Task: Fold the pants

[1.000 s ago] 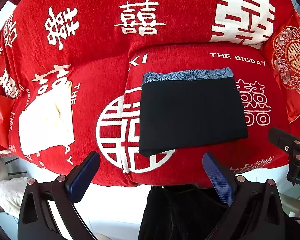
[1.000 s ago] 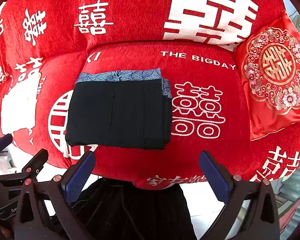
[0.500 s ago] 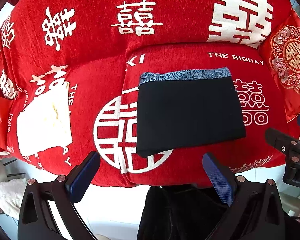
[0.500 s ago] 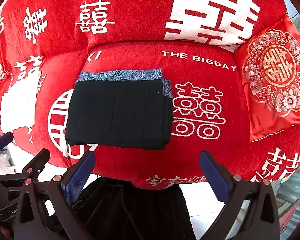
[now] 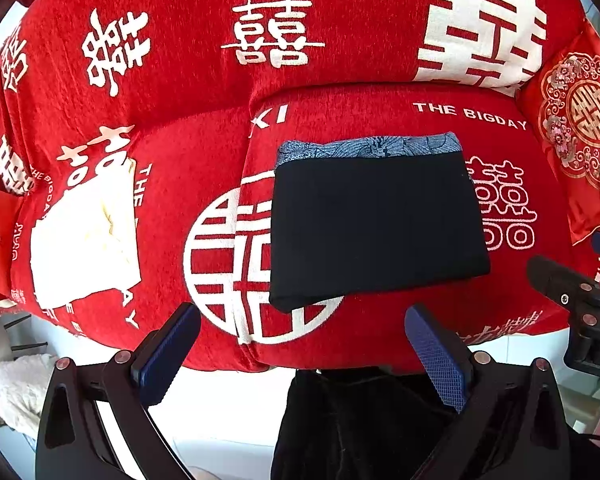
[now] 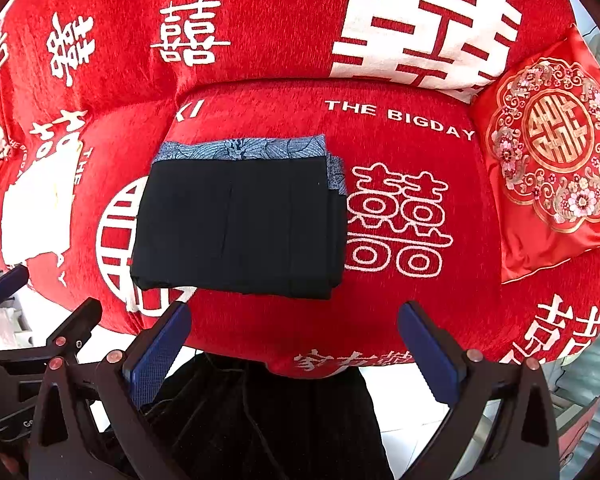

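Observation:
The black pants [image 5: 375,228] lie folded into a flat rectangle on the red sofa seat [image 5: 379,328], on top of a folded blue patterned garment [image 5: 367,147] that shows along the far edge. They also show in the right wrist view [image 6: 240,228], with the blue garment [image 6: 240,148] behind. My left gripper [image 5: 303,344] is open and empty, held back off the seat's front edge. My right gripper [image 6: 296,340] is open and empty, also in front of the seat. Neither touches the pants.
A folded cream cloth [image 5: 84,240] lies on the left seat cushion. A red embroidered cushion [image 6: 551,148] leans at the right end of the sofa. Dark fabric [image 6: 268,420] hangs below the seat front. The right gripper's body [image 5: 579,304] shows at the left wrist view's right edge.
Both grippers have drifted very slightly; the pants sit a little further left in the left wrist view. The pants have not moved on the seat.

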A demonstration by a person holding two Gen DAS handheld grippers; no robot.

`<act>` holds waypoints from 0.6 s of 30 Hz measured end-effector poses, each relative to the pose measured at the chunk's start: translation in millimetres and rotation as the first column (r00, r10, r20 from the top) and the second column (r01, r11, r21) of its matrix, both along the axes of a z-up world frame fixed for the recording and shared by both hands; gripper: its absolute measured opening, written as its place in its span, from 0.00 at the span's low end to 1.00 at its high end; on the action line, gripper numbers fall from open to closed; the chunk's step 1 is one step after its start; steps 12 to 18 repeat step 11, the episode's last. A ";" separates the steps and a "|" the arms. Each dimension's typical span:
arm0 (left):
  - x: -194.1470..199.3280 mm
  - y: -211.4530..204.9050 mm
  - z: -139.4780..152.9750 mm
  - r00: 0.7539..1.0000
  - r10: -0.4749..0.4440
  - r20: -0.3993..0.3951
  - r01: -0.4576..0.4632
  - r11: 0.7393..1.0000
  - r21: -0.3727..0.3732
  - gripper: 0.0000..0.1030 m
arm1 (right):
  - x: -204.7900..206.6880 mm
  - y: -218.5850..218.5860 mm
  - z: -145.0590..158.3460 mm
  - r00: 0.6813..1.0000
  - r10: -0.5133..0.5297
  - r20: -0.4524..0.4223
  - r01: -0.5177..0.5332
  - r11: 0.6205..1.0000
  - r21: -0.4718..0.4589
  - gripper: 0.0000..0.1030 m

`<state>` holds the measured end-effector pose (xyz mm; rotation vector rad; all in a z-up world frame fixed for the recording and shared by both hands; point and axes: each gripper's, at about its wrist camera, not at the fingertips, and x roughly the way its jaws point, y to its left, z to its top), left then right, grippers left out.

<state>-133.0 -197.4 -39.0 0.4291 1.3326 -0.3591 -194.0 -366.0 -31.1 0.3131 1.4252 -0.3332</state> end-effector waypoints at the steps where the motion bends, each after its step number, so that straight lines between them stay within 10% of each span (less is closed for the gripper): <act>1: -0.7 -0.3 -0.1 1.000 0.001 -0.001 -0.001 1.000 -0.001 1.00 | -0.2 0.1 -0.1 1.000 0.000 0.000 0.000 1.000 0.000 1.00; 18: -6.5 -7.2 4.1 1.000 -0.016 0.021 0.017 1.000 -0.019 1.00 | -0.2 -0.7 -0.2 1.000 0.004 0.000 -0.004 1.000 -0.001 1.00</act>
